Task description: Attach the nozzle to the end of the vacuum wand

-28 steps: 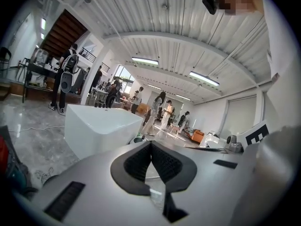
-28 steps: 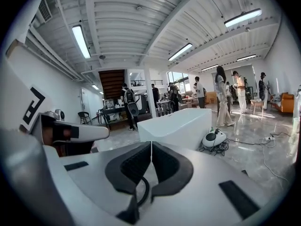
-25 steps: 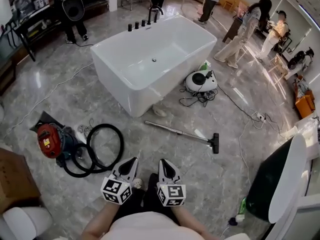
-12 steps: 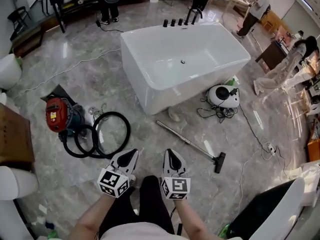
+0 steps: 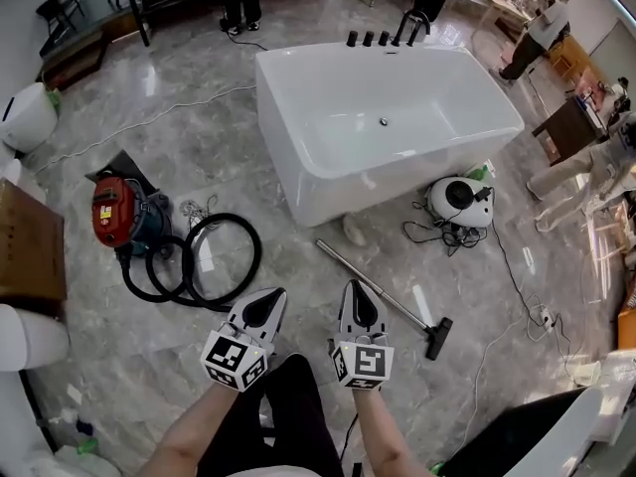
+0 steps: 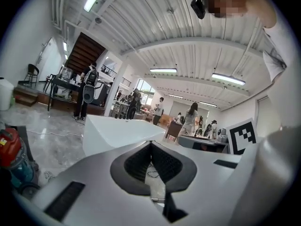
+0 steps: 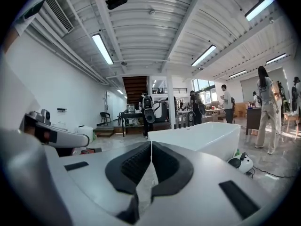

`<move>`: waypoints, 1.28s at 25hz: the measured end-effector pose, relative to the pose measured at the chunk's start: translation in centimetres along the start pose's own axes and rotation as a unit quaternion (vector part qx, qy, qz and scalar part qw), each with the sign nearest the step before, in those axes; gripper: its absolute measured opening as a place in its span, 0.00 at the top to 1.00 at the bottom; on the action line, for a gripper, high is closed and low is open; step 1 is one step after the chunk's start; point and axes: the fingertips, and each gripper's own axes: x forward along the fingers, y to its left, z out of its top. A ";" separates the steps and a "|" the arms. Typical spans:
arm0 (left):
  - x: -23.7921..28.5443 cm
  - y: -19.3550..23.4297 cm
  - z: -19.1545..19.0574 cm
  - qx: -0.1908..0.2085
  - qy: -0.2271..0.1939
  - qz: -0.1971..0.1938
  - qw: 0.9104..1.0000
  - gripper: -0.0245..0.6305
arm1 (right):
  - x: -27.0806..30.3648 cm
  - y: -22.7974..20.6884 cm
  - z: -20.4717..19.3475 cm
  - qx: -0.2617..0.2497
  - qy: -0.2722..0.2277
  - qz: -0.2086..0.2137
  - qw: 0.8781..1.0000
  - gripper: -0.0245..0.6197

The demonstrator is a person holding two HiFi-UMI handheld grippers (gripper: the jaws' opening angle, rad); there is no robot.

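Vacuum wand is seen lying flat on the grey stone floor, slanting from just in front of the white bathtub down toward the black nozzle, which sits at the wand's far end (whether it is already seated on the tube or only lying against it cannot be told from the head view). The right gripper is held above the floor close over the wand's middle stretch, and the left gripper just beside it; both have their jaws pressed together with nothing between the pads, as each gripper view shows. The step in hand is judged to be the approach, with nothing yet grasped. For this to be done well, both pairs of jaws would need to be spread before anything is reached. The tube is best pinched near its nozzle end by one gripper so that it cannot roll or swing, while the nozzle is taken by its neck with the other. The neck should be lined up along the tube's axis and pushed straight on, since a skewed push on a smooth metal tube is likely to slip. The black hose coiled beside the red vacuum body lies well apart to the left and need not be disturbed.
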 end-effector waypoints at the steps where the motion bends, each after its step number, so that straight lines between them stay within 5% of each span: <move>1: 0.4 0.0 0.0 0.002 -0.001 -0.002 1.000 0.95 | 0.4 -0.4 -0.1 0.000 -0.003 0.000 1.000 0.94; 9: 3.9 3.2 -1.8 0.015 -0.001 -0.004 1.000 0.95 | 4.1 -4.3 -2.5 0.011 -0.034 -0.046 0.998 0.94; 15: 6.3 7.2 -5.4 0.032 -0.006 -0.005 0.999 0.95 | 6.6 -4.1 -7.5 0.008 -0.035 -0.038 0.999 0.94; 32: 10.6 15.9 -23.9 0.038 0.001 -0.004 0.999 0.95 | 11.9 -3.3 -27.5 0.010 -0.029 -0.019 0.999 0.94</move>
